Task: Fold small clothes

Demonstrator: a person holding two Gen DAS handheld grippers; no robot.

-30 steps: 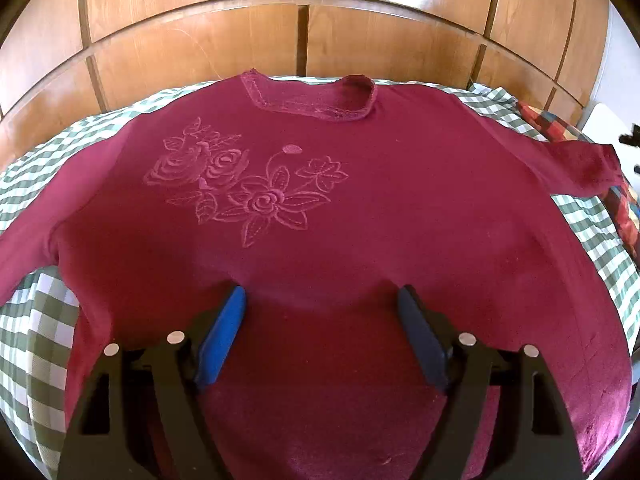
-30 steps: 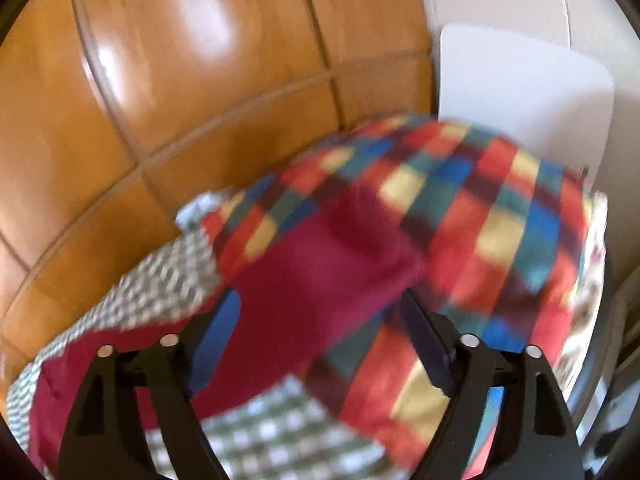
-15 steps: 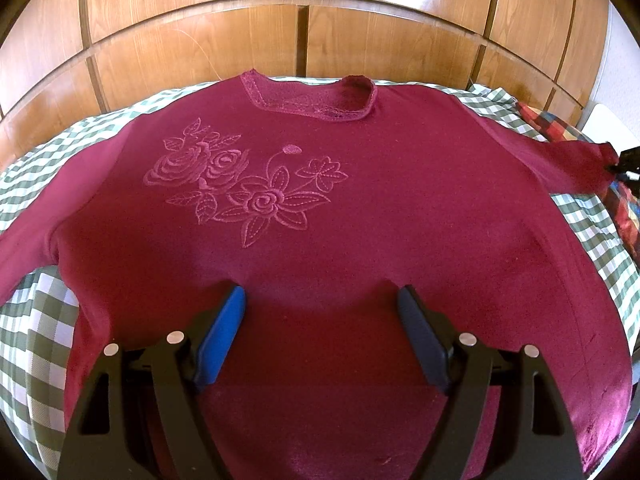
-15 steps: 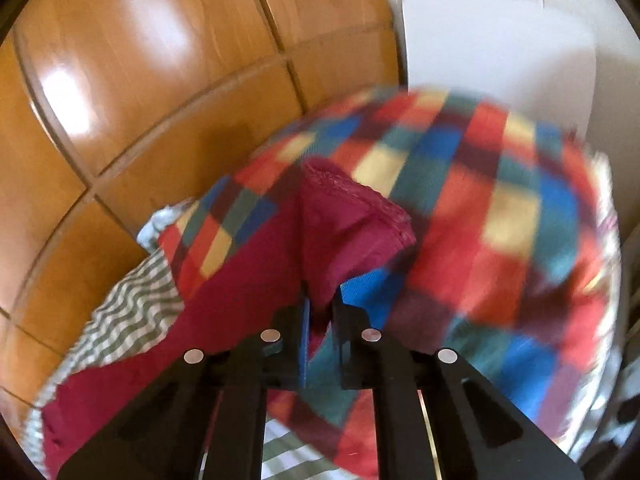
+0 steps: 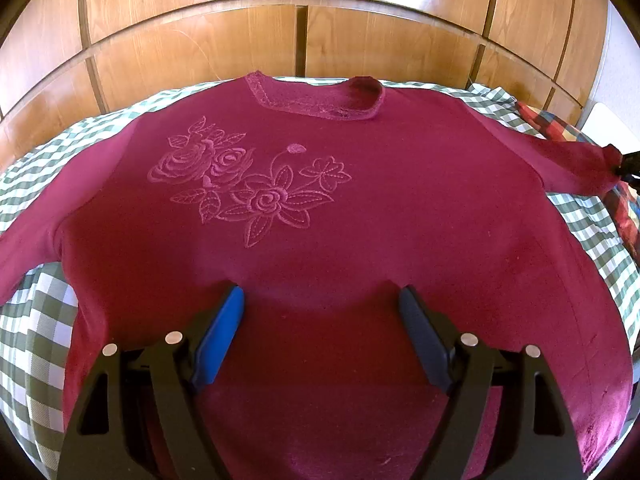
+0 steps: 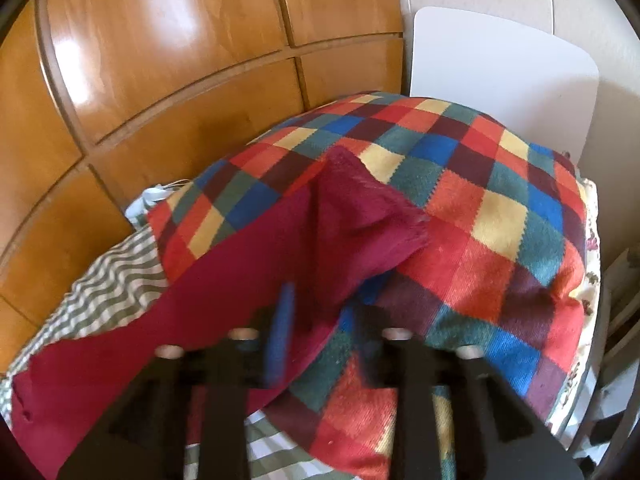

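Observation:
A dark red sweater [image 5: 360,216] with stitched roses lies flat, front up, on a green checked cloth [image 5: 36,320]. My left gripper [image 5: 320,304] is open and hovers over the sweater's lower middle, holding nothing. The sweater's right sleeve [image 5: 576,164] stretches to the far right, where my right gripper shows at its cuff [image 5: 624,164]. In the right wrist view the sleeve cuff [image 6: 360,224] lies on a patchwork cushion [image 6: 500,216]. My right gripper [image 6: 320,304] is blurred, its fingers partly apart around the sleeve.
A wooden panelled headboard [image 5: 304,40] stands behind the bed. A white chair back [image 6: 500,80] stands beyond the cushion at the right. The left sleeve [image 5: 28,248] runs off toward the left edge.
My right gripper closed on the sleeve cuff half a second ago; now its fingers have spread apart again, in motion blur. The left gripper has not moved.

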